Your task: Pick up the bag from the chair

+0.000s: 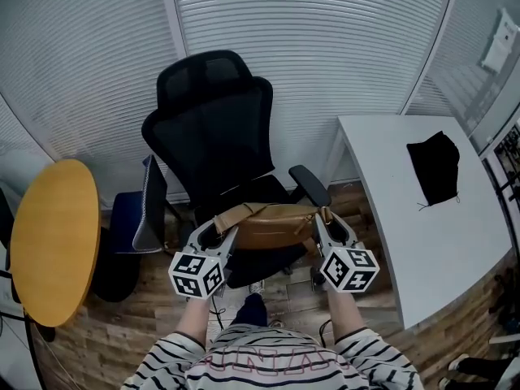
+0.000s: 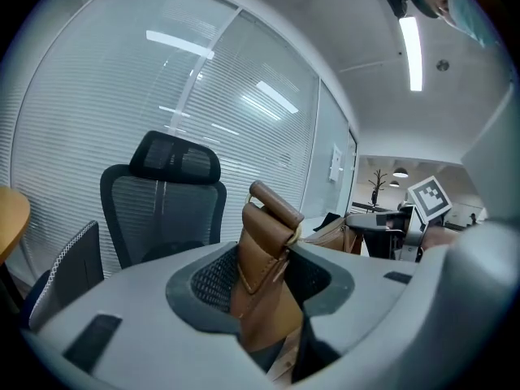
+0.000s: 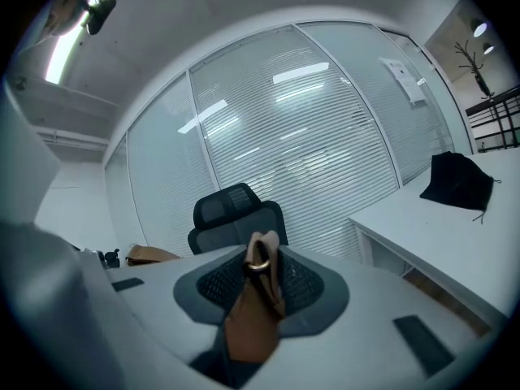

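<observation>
Left gripper [image 1: 218, 234] and right gripper [image 1: 322, 222], lower centre, each clamp tight on one strap end of the bag [image 1: 272, 227], level before the chair [image 1: 215, 128]

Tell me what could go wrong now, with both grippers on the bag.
1. The left gripper and right gripper each pinch only a narrow strap end of the brown bag, so it may slip free.
2. The chair's armrest sits close by the bag's right end; the strap might snag there.

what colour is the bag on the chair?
Tan brown all over, no pattern. The bag shows best in the head view.
</observation>
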A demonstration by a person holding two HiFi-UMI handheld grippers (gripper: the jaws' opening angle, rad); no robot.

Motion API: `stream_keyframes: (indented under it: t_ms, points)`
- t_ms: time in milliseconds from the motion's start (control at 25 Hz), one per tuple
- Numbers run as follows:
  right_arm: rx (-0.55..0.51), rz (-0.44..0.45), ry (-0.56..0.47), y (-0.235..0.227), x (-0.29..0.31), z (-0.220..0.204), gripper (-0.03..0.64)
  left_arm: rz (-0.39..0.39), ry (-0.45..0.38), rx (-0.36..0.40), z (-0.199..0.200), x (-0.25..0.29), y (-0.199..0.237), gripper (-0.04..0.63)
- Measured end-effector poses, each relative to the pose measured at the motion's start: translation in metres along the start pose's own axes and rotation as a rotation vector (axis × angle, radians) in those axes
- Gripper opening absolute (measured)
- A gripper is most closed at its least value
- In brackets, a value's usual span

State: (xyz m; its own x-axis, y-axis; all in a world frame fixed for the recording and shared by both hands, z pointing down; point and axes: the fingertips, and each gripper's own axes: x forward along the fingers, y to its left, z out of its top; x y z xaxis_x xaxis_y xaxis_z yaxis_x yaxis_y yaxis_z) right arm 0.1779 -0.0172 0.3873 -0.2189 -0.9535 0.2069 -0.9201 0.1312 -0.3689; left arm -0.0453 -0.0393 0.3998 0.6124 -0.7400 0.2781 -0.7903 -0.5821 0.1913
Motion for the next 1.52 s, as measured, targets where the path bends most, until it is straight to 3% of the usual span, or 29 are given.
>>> stream_keyframes:
  t_ms: [640, 1520]
  points:
    - [-0.013, 0.039, -0.083, 0.028, -0.063, 0.026, 0.126, -0.009, -0.088, 0.033, 0.023, -0.054, -0.036, 0.181]
    - [-0.016, -0.006, -0.047, 0.010, -0.105, 0.009, 0.125, -0.032, -0.052, 0.038, 0.002, -0.063, -0.071, 0.179]
